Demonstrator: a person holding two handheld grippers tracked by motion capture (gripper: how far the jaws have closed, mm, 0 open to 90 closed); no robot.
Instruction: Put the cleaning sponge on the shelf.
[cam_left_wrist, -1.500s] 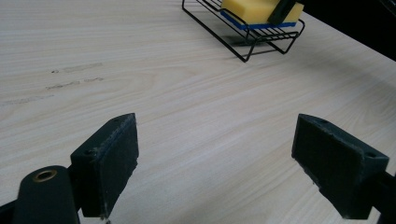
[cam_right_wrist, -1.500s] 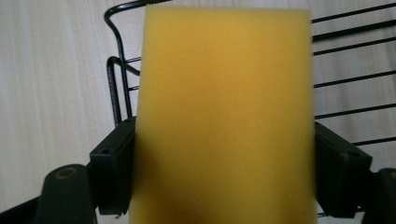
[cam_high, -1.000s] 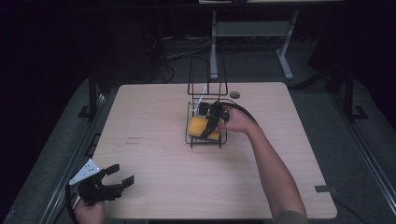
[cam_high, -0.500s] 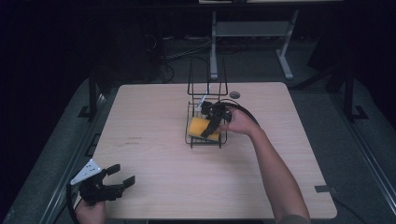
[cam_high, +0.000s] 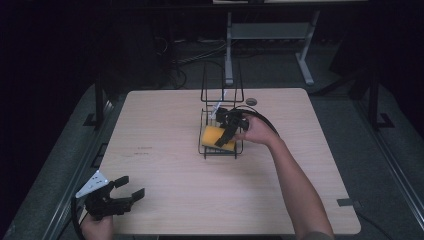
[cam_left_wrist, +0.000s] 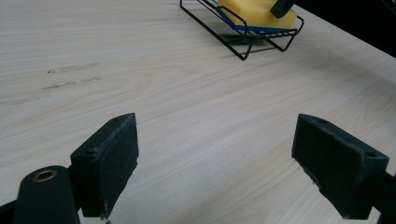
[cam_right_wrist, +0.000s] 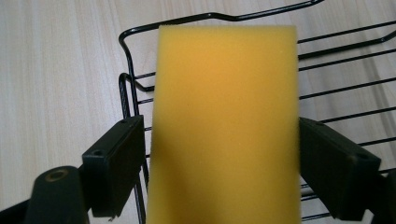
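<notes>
A yellow sponge (cam_high: 214, 136) with a blue underside lies tilted in a black wire rack (cam_high: 220, 151) at the middle of the table. My right gripper (cam_high: 227, 134) reaches into the rack from the right, open, one jaw on each side of the sponge. In the right gripper view the sponge (cam_right_wrist: 226, 116) sits between the jaws of the right gripper (cam_right_wrist: 219, 154), with a thin gap at the left jaw, and the rack wires (cam_right_wrist: 210, 14) lie under it. My left gripper (cam_high: 132, 185) rests open and empty at the table's near left corner. The left gripper view shows the left gripper (cam_left_wrist: 215, 158) over bare wood, with the rack (cam_left_wrist: 243, 44) and sponge (cam_left_wrist: 254, 11) far off.
The light wooden table (cam_high: 165, 165) has a small dark round cap (cam_high: 251, 101) behind the rack. The rack's tall wire back (cam_high: 220, 85) rises at its far end. A metal stand (cam_high: 230, 55) and cables lie on the dark floor beyond the table.
The right gripper and the sponge have sunk slightly lower into the rack. The left gripper has stayed in place.
</notes>
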